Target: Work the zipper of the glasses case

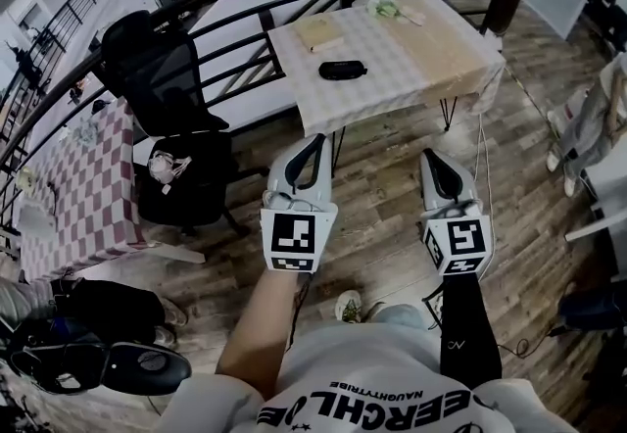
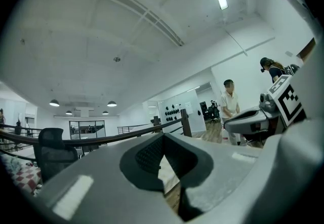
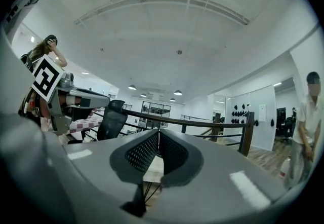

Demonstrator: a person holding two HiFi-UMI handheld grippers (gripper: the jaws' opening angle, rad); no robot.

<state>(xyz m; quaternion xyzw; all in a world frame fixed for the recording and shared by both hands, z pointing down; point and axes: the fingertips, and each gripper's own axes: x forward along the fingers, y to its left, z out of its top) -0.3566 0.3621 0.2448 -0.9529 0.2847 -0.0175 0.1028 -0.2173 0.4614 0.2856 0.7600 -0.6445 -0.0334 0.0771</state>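
Left claw (image 1: 316, 142) and right claw (image 1: 429, 157) are pressed together, empty; I should approach the glasses case (image 1: 343, 70), upper centre, squarely before spreading them.

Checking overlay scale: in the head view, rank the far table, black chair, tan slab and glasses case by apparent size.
1. table
2. chair, not far behind the table; it is nearer the camera, so true size is unsure
3. slab
4. case, only slightly smaller than the slab
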